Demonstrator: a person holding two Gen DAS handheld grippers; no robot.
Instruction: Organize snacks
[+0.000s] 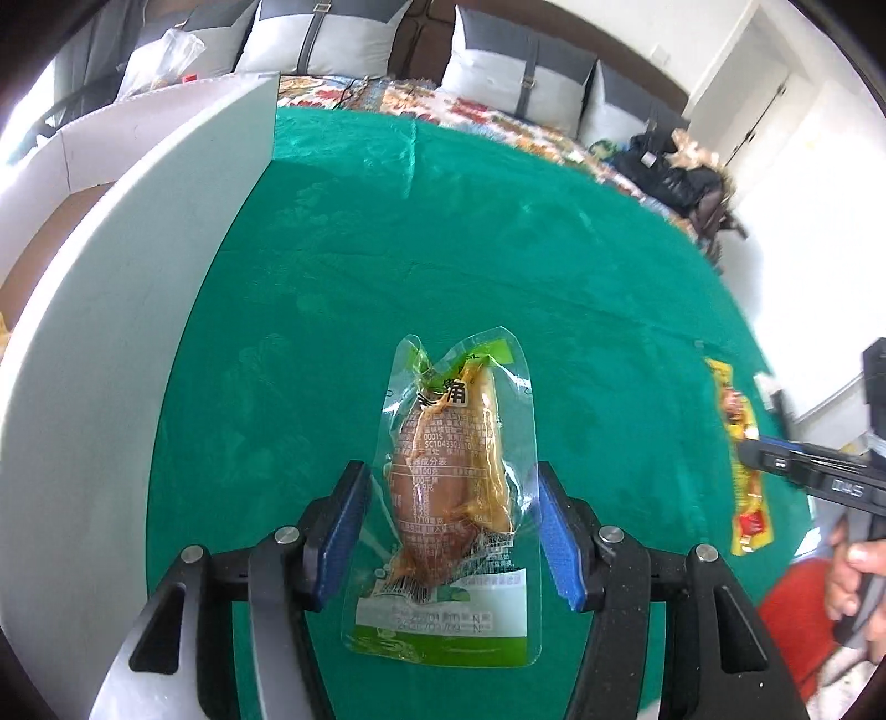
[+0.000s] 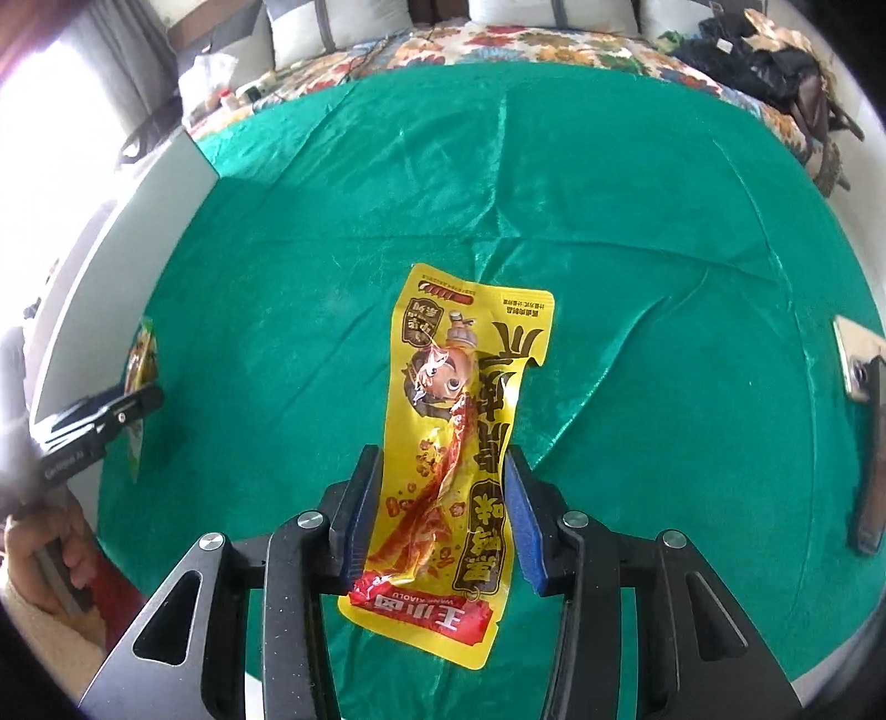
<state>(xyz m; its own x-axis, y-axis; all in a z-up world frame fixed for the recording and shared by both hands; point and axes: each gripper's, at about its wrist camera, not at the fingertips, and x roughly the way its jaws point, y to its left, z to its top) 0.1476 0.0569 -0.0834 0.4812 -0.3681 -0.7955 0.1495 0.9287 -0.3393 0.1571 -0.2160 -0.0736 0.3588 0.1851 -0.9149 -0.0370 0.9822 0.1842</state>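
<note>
A clear vacuum pack with green ends and brown meat inside (image 1: 451,487) lies flat on the green cloth (image 1: 443,232). My left gripper (image 1: 451,498) is open, with one blue pad on each side of the pack and a small gap to each. A yellow snack pack with a cartoon face (image 2: 451,443) lies on the same cloth. My right gripper (image 2: 443,487) straddles it with its pads close to or touching the pack's edges. The yellow pack (image 1: 745,459) and the right gripper (image 1: 797,471) show at the right of the left wrist view.
A white box wall (image 1: 111,332) stands along the cloth's left side. A phone (image 2: 855,360) lies at the cloth's right edge. A bed with a floral cover (image 2: 554,39) and pillows lies behind, with dark bags (image 2: 764,61) on it.
</note>
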